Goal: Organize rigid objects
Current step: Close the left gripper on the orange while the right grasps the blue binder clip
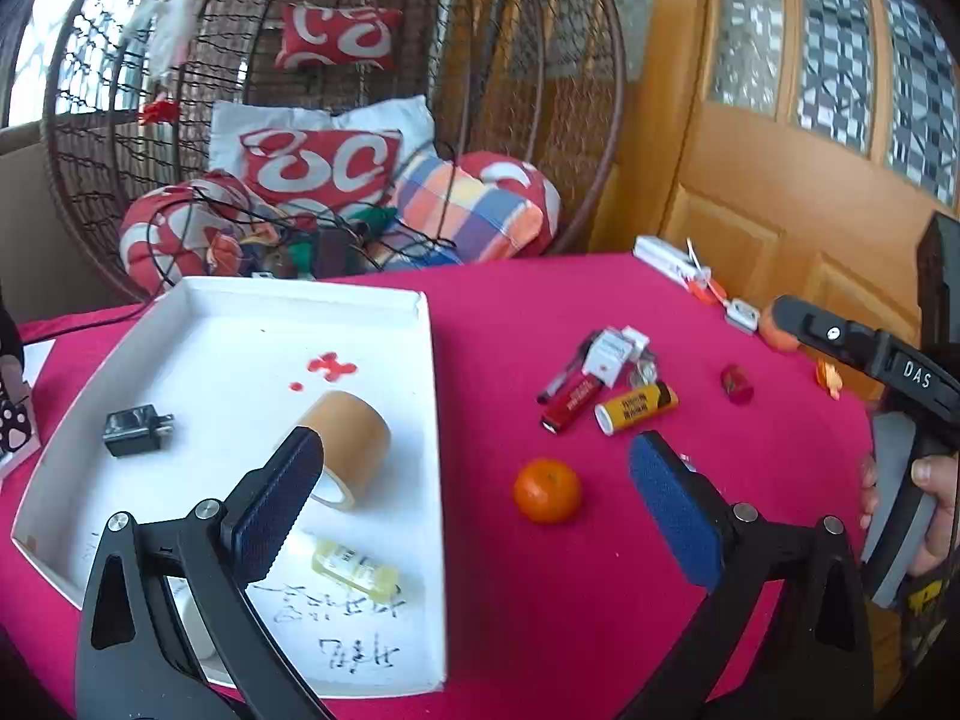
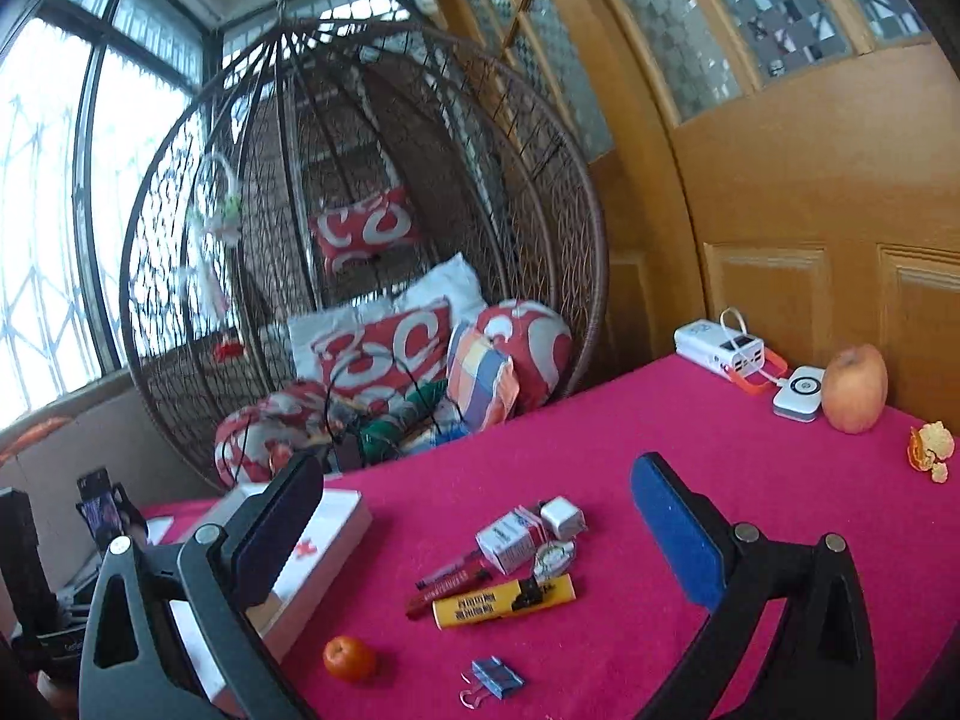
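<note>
My left gripper (image 1: 474, 474) hovers over the near edge of the white tray (image 1: 429, 420), jaws spread wide and holding nothing. Inside the tray lie a roll of brown tape (image 1: 351, 438), a black plug adapter (image 1: 135, 431) and a small yellow bottle (image 1: 354, 564). On the pink tablecloth (image 1: 510, 312), just right of the tray and between my left fingers in view, sits a small orange (image 1: 547, 491). Beyond it lies a cluster: a yellow lighter (image 1: 636, 408), a red lighter (image 1: 570, 399) and a white cigarette box (image 1: 612, 354), close together.

My right gripper (image 2: 477, 516) hangs above the same cluster, jaws spread wide and empty. A blue binder clip (image 2: 495, 679) lies near the orange in the right wrist view. At the far table edge stand a white power bank (image 2: 720, 345) and an apple (image 2: 855, 389), with orange peel (image 2: 930, 447) apart to the right.
</note>
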Motion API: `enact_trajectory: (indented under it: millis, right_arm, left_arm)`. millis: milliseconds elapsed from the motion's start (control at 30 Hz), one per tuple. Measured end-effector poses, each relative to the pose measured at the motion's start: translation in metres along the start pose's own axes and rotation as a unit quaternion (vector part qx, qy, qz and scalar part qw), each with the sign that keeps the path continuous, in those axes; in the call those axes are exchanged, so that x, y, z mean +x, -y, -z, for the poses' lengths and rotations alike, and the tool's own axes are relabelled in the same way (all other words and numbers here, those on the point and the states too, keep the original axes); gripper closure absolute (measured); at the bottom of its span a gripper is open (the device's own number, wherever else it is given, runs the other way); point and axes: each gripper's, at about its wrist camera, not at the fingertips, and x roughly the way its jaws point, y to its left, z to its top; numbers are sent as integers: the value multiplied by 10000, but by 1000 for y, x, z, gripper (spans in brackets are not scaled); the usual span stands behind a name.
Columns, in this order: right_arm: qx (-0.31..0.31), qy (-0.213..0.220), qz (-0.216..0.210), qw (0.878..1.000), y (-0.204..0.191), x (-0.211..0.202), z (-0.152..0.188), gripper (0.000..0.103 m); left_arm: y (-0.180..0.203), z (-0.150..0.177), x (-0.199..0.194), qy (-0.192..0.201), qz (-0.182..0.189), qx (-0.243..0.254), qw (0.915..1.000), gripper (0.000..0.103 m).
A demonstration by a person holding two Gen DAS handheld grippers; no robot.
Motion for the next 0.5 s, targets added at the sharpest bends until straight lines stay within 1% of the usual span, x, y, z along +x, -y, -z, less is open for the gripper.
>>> enact_trajectory:
  millis: [67,100,133,200,233,267,300,367,433,467,500]
  right_arm:
    - [-363,-946,-229,9946,-2,27,19,0]
    - [-556,-1258,-278,9901,-4,37,30,0]
    - [-756,-1441,-245,9864,-6,43,41,0]
    - [-1126,-1673,-187,9793,-9,52,59,1]
    - [-1232,-1804,-176,9757,-8,56,65,2]
    - [-1256,-1947,-205,9726,-7,61,69,10]
    - [-1218,-2098,-275,9697,-6,66,72,14]
    - [-1155,-2303,-467,9651,-4,73,77,29]
    - [-1262,-2367,-619,9614,-7,77,78,34]
    - [-1342,-2405,-687,9589,-10,79,81,42]
    - [-1414,-2447,-753,9563,-12,80,83,46]
  left_arm:
    - [17,7,12,-268,-82,326,9991,0]
    - [24,9,18,-387,-113,453,9982,0]
    - [29,12,22,-482,-111,532,9974,0]
    - [37,15,31,-671,-63,621,9958,0]
    - [40,17,36,-768,-46,649,9949,0]
    - [43,17,41,-846,-45,683,9941,0]
    - [47,18,45,-898,-45,730,9933,0]
    - [53,17,55,-985,-90,832,9916,0]
    - [56,16,67,-1096,-167,919,9896,0]
    - [58,16,72,-1137,-212,946,9888,0]
    - [60,15,78,-1180,-238,964,9880,0]
